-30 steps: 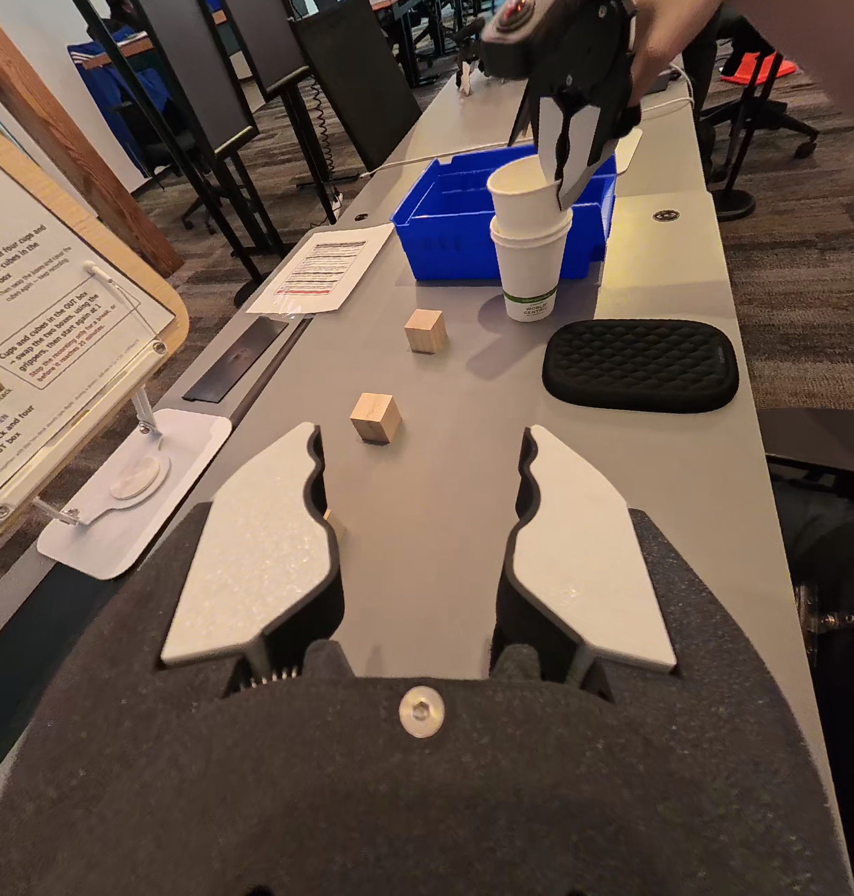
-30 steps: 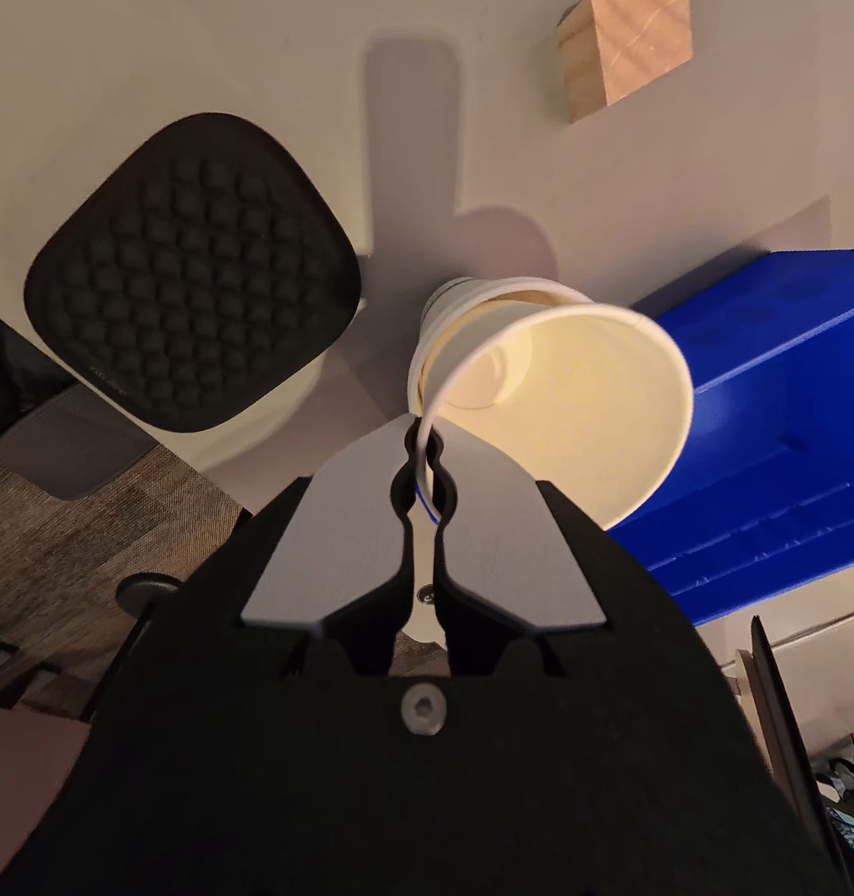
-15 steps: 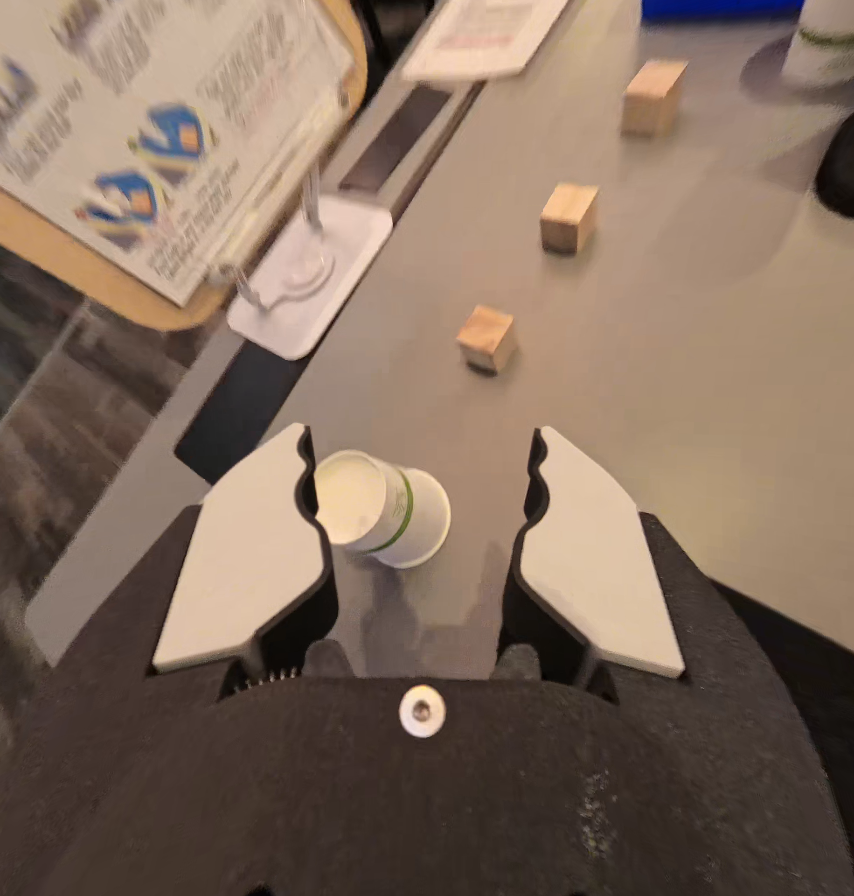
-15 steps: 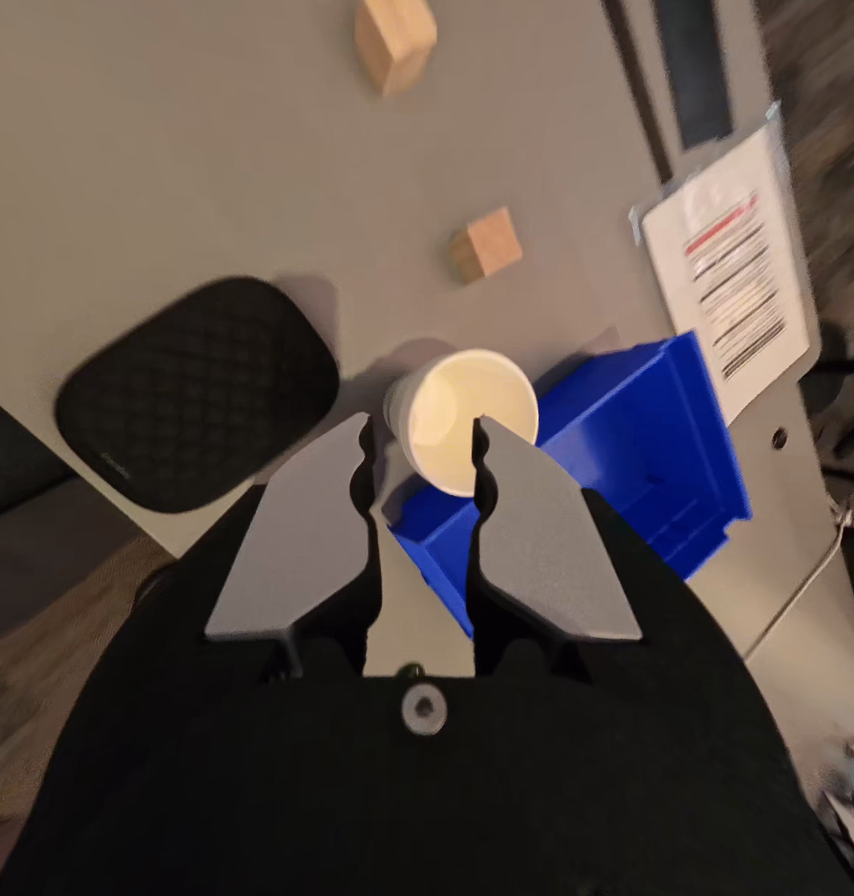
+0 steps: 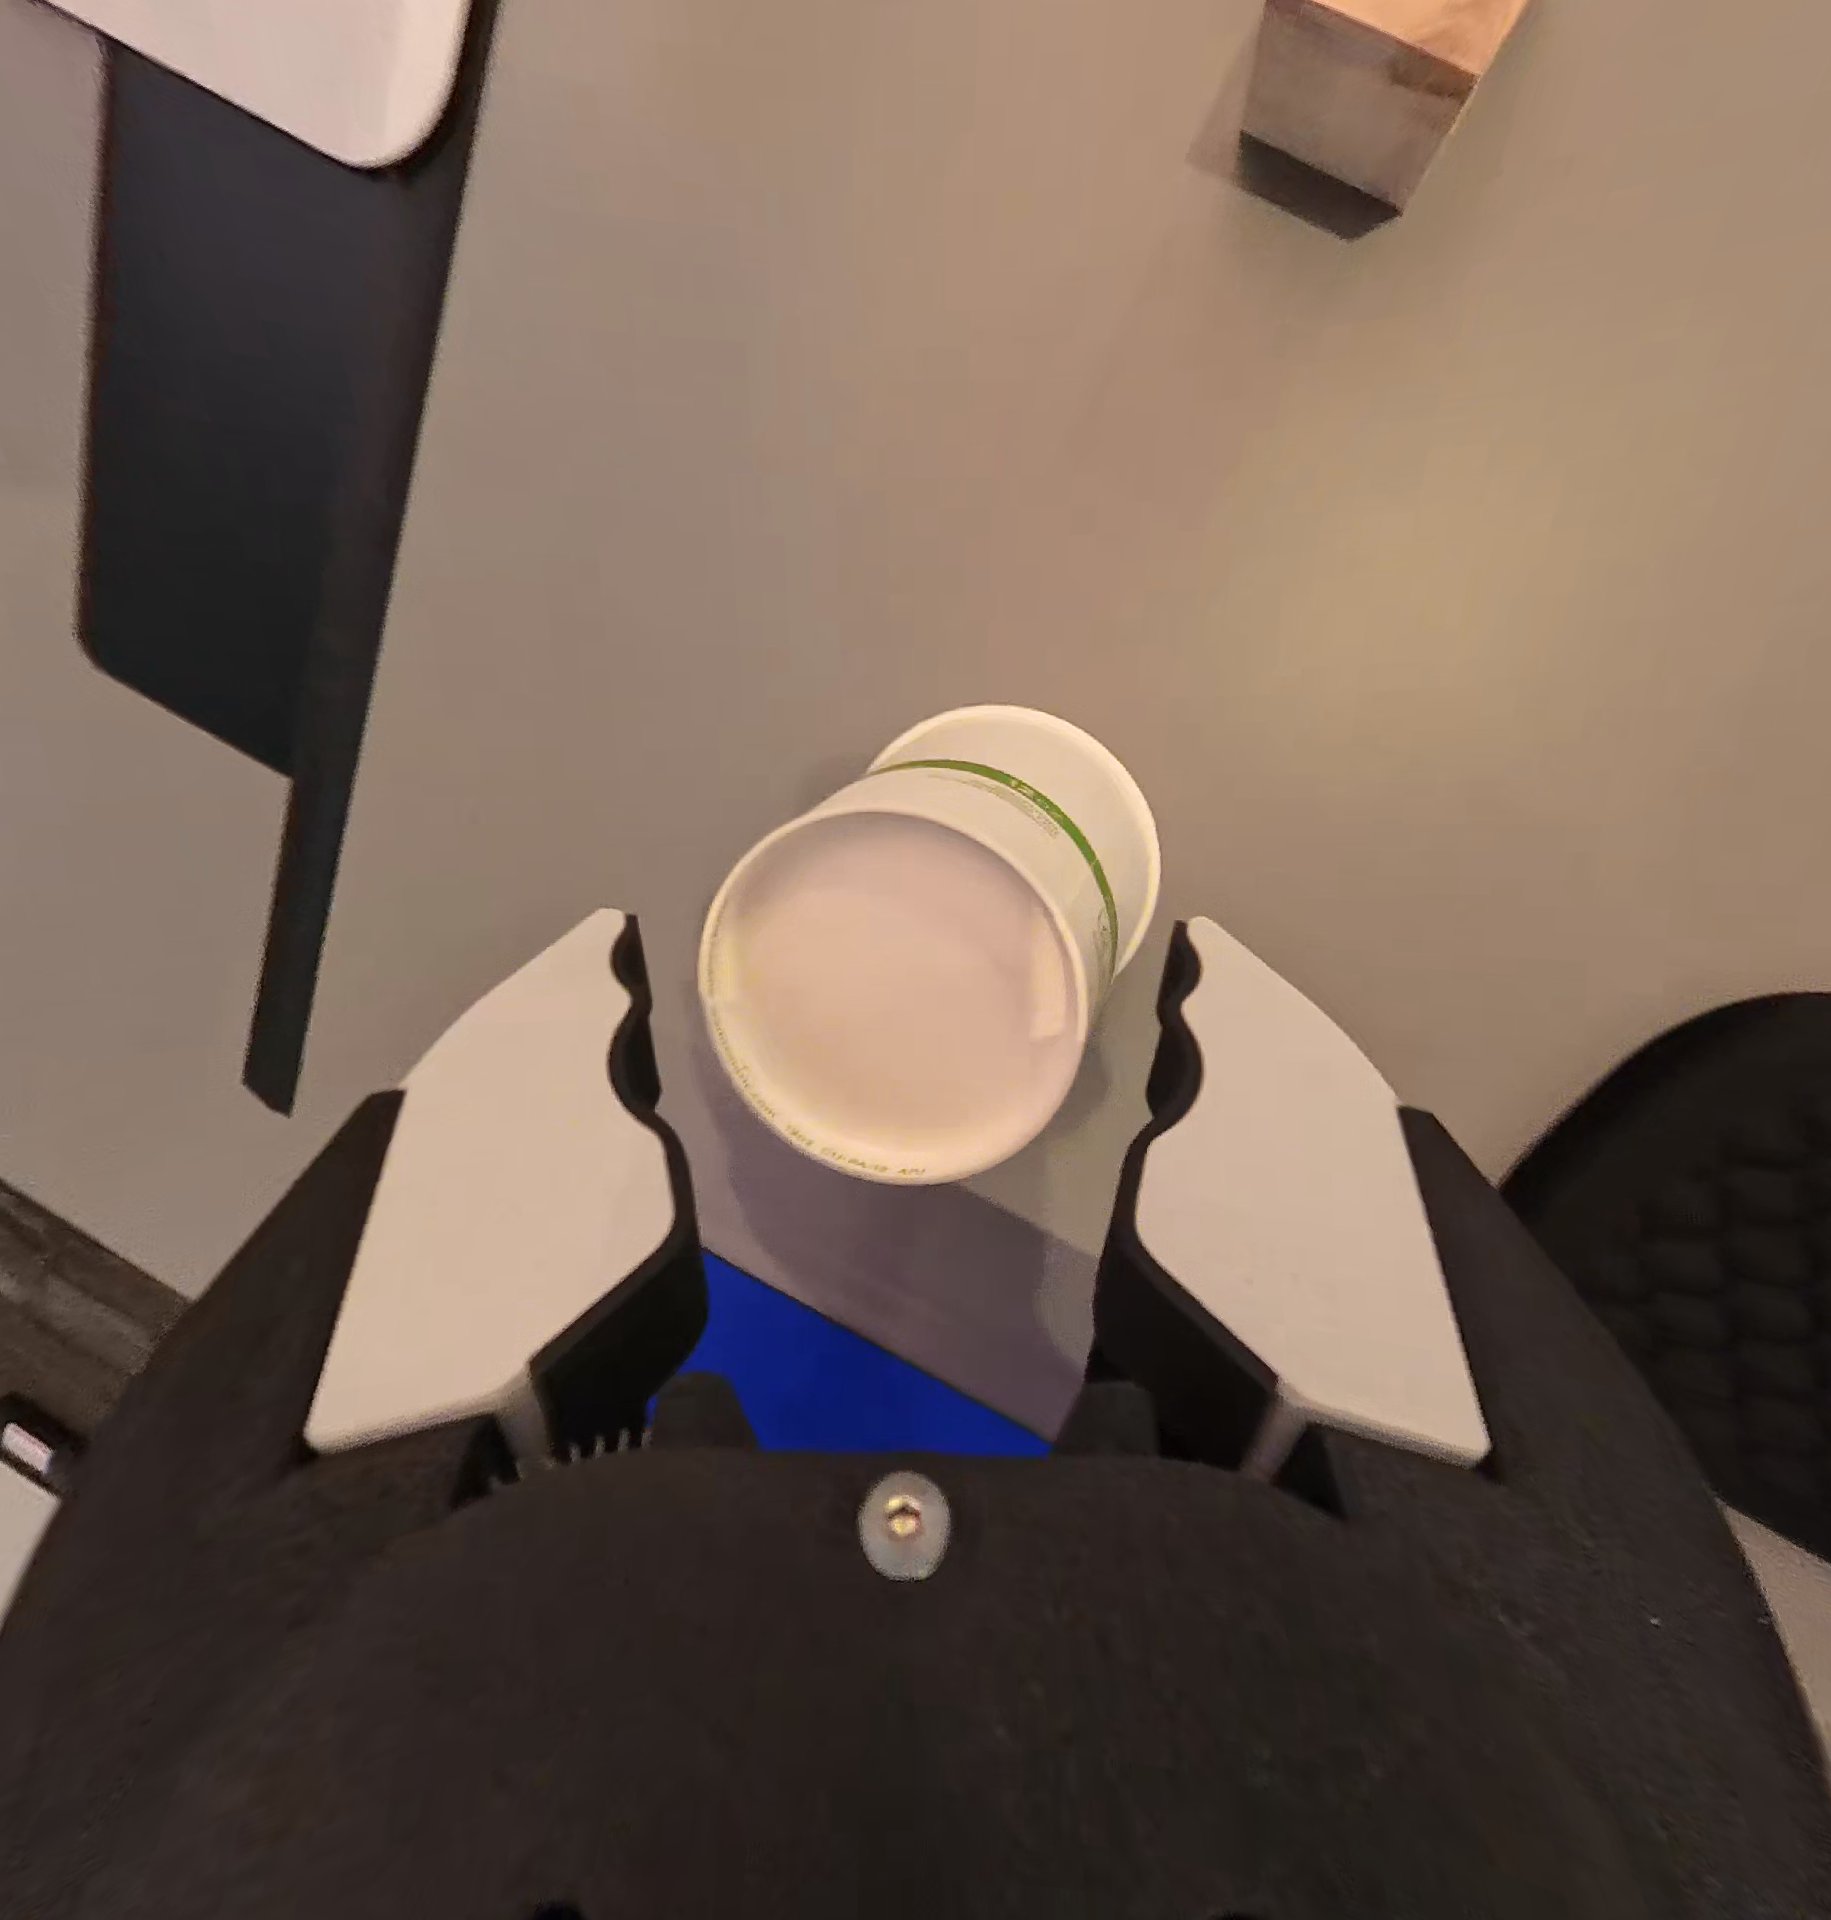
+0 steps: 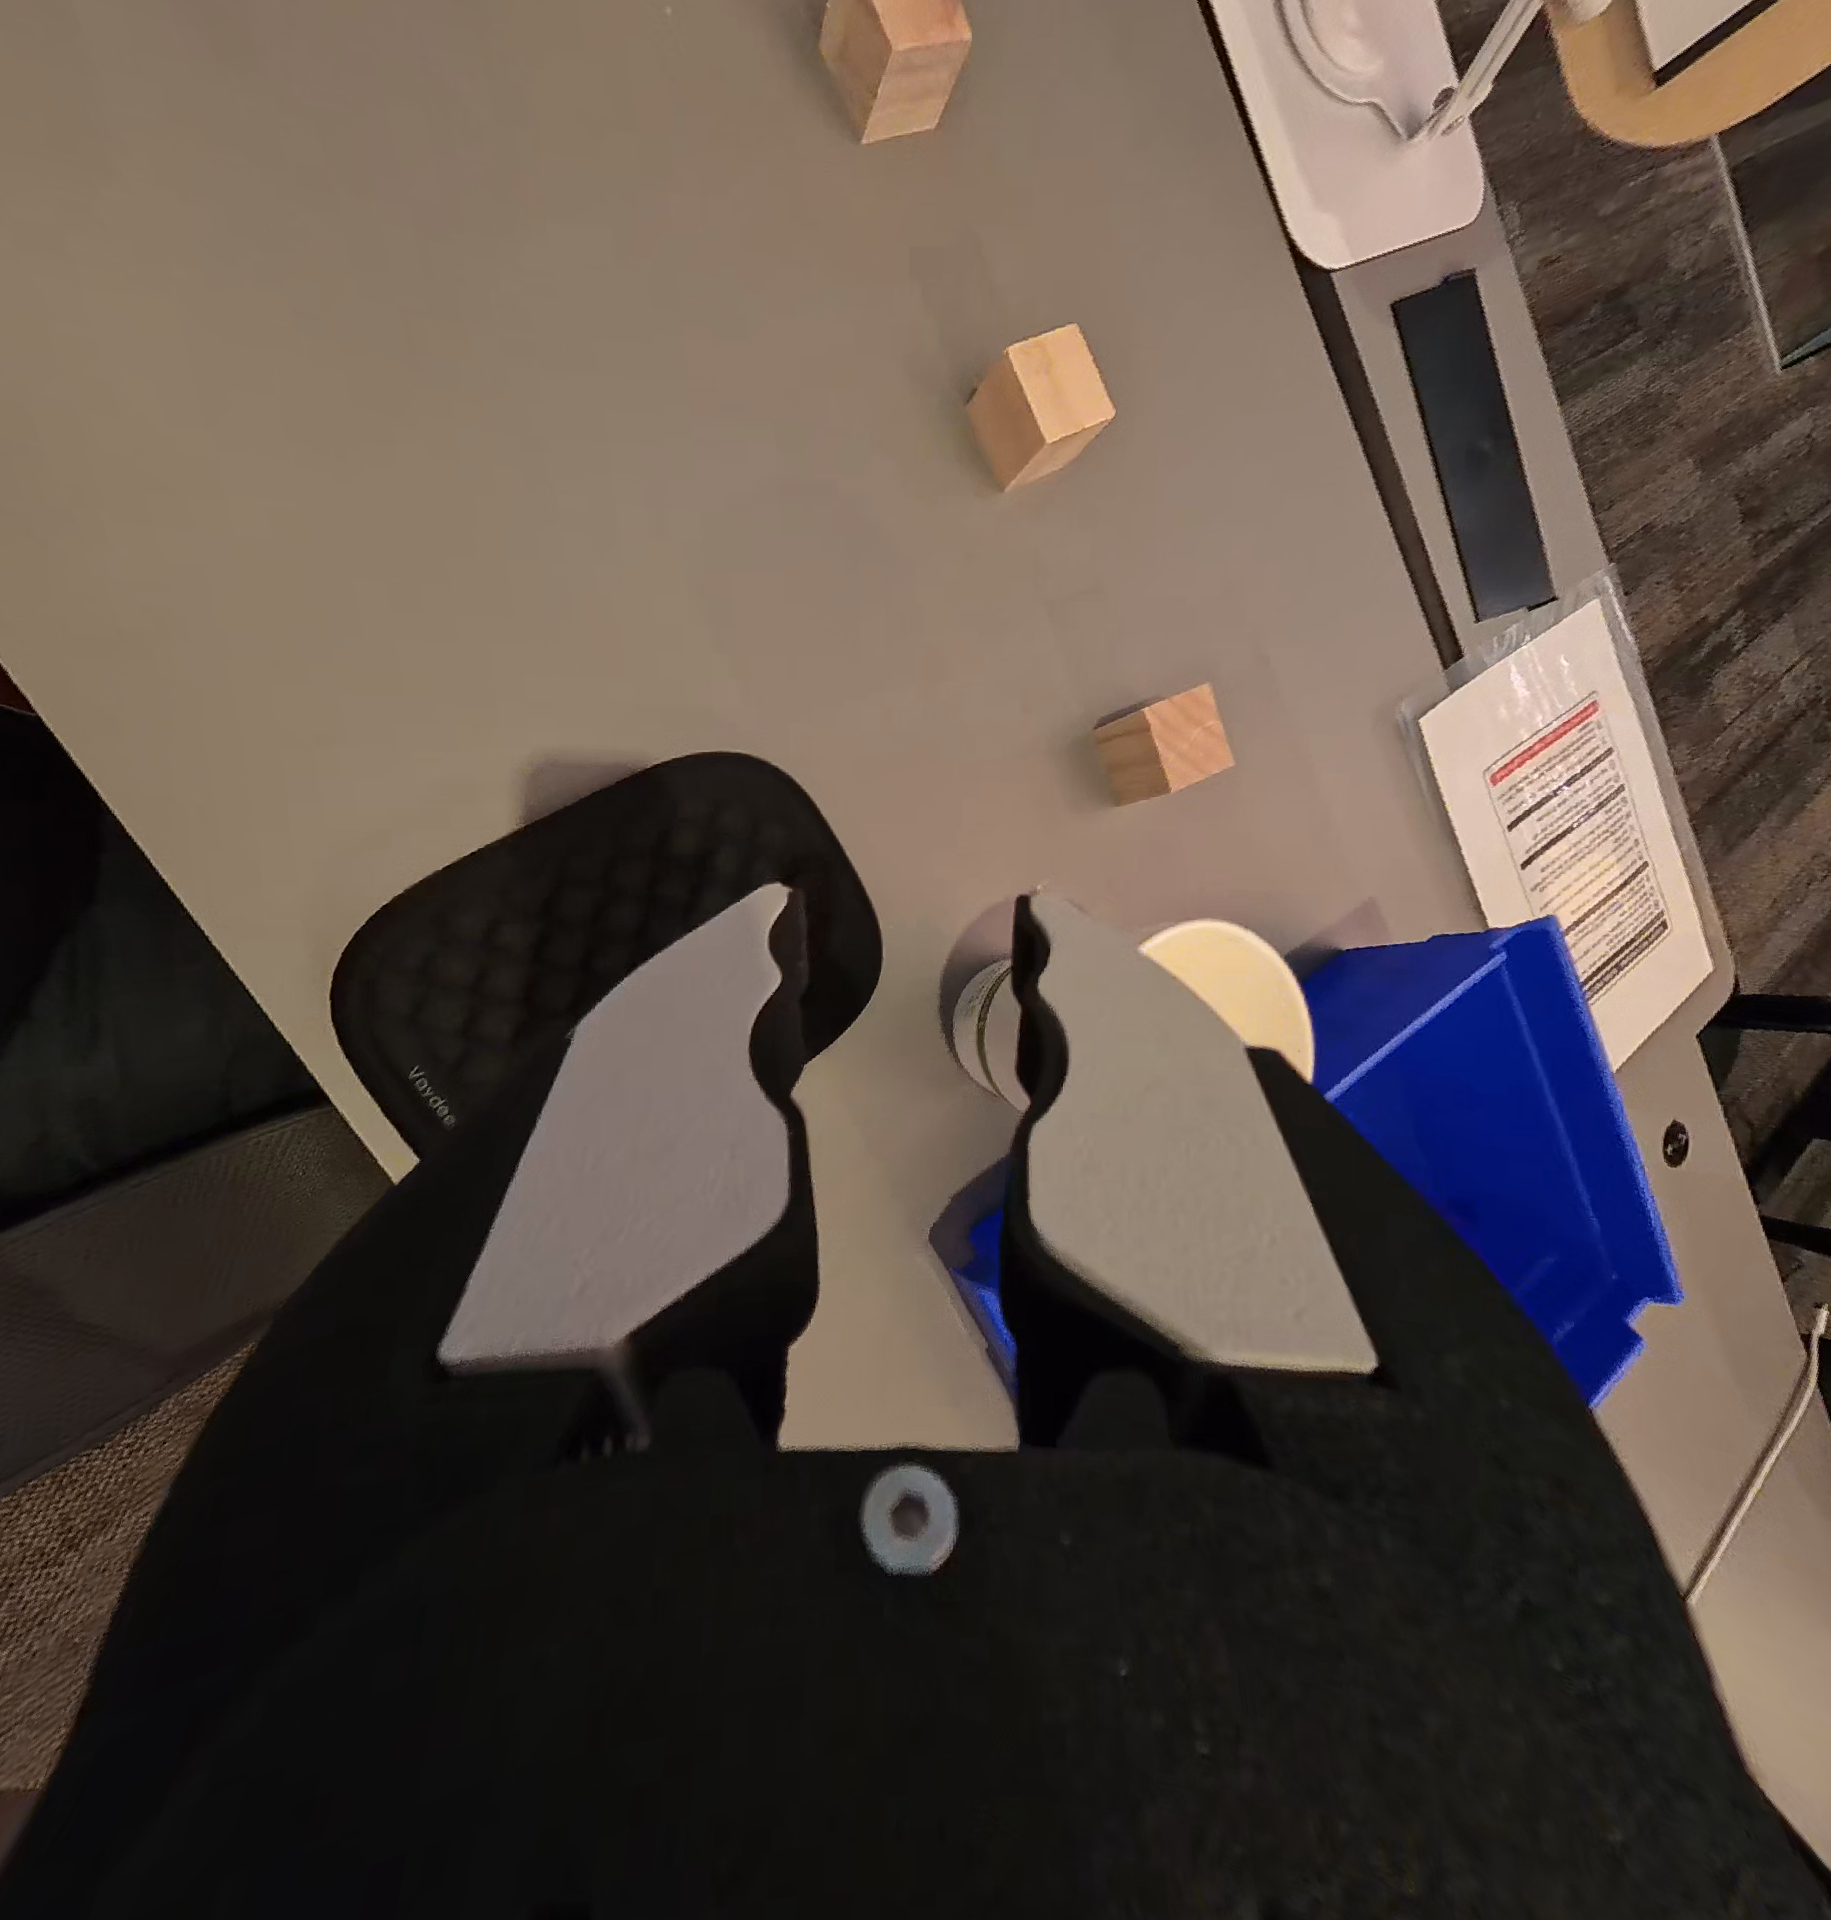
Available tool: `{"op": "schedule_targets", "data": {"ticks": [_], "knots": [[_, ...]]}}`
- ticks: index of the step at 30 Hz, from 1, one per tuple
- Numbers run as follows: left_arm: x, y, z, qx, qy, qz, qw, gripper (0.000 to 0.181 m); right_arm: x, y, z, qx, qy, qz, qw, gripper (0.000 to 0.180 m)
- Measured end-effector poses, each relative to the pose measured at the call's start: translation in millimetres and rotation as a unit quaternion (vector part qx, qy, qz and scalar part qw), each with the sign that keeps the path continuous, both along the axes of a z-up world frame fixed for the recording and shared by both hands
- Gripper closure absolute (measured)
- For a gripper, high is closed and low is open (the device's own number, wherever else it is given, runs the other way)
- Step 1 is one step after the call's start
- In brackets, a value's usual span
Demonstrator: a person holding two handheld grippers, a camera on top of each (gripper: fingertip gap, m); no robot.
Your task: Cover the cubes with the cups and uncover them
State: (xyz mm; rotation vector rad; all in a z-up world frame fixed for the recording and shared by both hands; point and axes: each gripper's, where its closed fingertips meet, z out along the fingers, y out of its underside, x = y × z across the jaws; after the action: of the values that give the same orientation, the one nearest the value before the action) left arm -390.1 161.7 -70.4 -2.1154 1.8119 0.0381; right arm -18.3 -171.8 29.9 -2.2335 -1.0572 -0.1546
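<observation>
An upturned white paper cup [image 5: 921, 966] with a green band stands on the grey table [image 5: 890, 416], its base facing the camera. My left gripper [image 5: 903, 925] is open just above it, one finger on each side, not touching. What is under the cup is hidden. A wooden cube [image 5: 1358, 104] lies beyond it. My right gripper [image 6: 906, 899] is open and empty, high above the table. The upright cup stack [image 6: 1223, 997] stands by its right finger, next to the blue bin [image 6: 1462, 1122]. Three cubes [image 6: 1165, 743], [image 6: 1041, 416], [image 6: 895, 62] lie in a row.
A black padded mat [image 6: 599, 956] lies near the table's edge, also at the right of the left wrist view [image 5: 1721, 1299]. A printed sheet [image 6: 1565, 831] lies beside the bin. A white stand base [image 6: 1378, 156] and a black strip [image 5: 246, 520] are at the table's side.
My right gripper let go of the top cup of the stack, opened and pulled up and away. My left gripper swung down over the upturned cup and now straddles it.
</observation>
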Motion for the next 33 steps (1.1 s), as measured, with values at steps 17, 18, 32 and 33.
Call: {"op": "schedule_targets", "data": {"ticks": [17, 18, 32, 33], "knots": [[1, -2, 12, -0.004, -0.019, -0.007, 1.000, 0.098, 5, -9, -11, -0.007, 0.011, 0.002, 1.000, 0.144], [5, -5, 24, 0.000, -0.041, -0.011, 0.999, 0.098, 5, -7, -10, -0.004, 0.011, 0.001, 1.000, 0.144], [164, -187, 208, 0.074, -0.515, -0.206, 0.829, 0.098, -135, 73, 63, 0.180, 0.384, 0.115, 0.898, 0.130], [170, -196, 210, 0.072, -0.525, -0.215, 0.820, 0.098, -139, 74, 70, 0.178, 0.412, 0.122, 0.885, 0.129]]}}
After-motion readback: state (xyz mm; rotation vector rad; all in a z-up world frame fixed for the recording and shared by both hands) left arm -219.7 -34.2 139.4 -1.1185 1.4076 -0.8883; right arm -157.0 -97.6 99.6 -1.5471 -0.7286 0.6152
